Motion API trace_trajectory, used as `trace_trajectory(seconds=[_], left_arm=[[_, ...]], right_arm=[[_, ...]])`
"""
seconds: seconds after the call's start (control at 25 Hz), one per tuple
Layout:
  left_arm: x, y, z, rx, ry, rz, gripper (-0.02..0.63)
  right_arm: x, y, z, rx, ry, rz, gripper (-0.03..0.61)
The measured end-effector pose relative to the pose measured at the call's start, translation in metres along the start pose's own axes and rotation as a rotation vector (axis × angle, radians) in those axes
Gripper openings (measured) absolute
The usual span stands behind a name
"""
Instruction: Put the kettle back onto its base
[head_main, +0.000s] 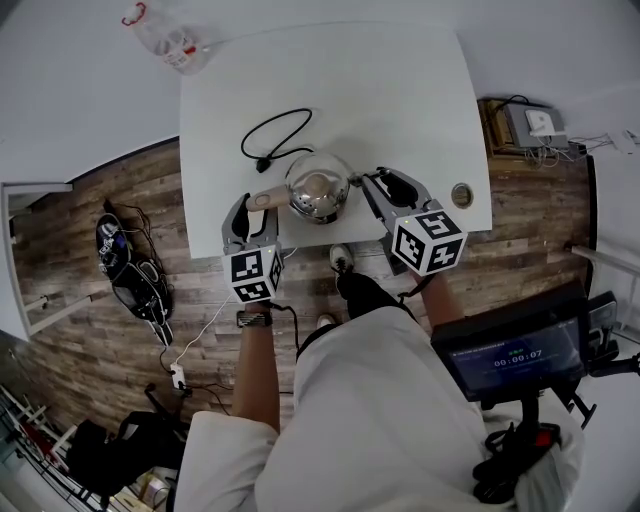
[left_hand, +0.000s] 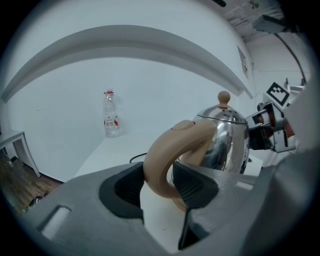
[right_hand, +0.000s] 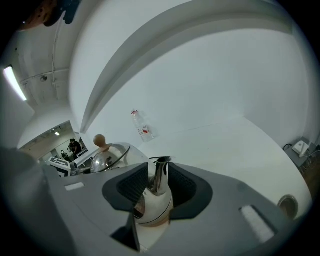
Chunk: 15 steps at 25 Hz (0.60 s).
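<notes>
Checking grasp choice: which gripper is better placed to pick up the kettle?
The left gripper: its open jaws straddle the handle of the kettle. The right gripper's open jaws only flank the spout, likely a poor hold.

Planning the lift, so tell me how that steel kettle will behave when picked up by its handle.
The kettle looks like rigid polished metal, probably slippery to pinch; its matte beige handle should grip better. Lifted by that side handle, it would likely tip toward the spout. The knobbed lid may slide off if tilted.
</notes>
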<state>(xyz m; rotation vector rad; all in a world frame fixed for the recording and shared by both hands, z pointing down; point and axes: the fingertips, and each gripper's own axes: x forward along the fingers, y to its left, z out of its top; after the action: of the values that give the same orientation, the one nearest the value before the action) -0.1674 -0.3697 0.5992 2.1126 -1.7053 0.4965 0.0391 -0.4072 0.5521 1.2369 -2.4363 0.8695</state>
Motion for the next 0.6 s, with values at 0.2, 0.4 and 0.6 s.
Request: trace_trajectory(seconds=[0.2,0.4,0.6], left_arm=[[-0.001,0.006,-0.008,-0.021,0.026,0.022,0.176],[-0.02,0.008,-0.014,-0.035,0.034,0.036,0.176],[-0.023,0.005,-0.014,-0.043,0.031,0.045,0.175]], right_arm=[[-0.001,-0.003,-0.007,0.002,0.012,-0.013,0.137],[-0.014,0.006,-0.006,-0.007,-0.003,-0.019,0.135],[-0.018,0.003,-0.004,-0.009,-0.016,-0.029,0.135]])
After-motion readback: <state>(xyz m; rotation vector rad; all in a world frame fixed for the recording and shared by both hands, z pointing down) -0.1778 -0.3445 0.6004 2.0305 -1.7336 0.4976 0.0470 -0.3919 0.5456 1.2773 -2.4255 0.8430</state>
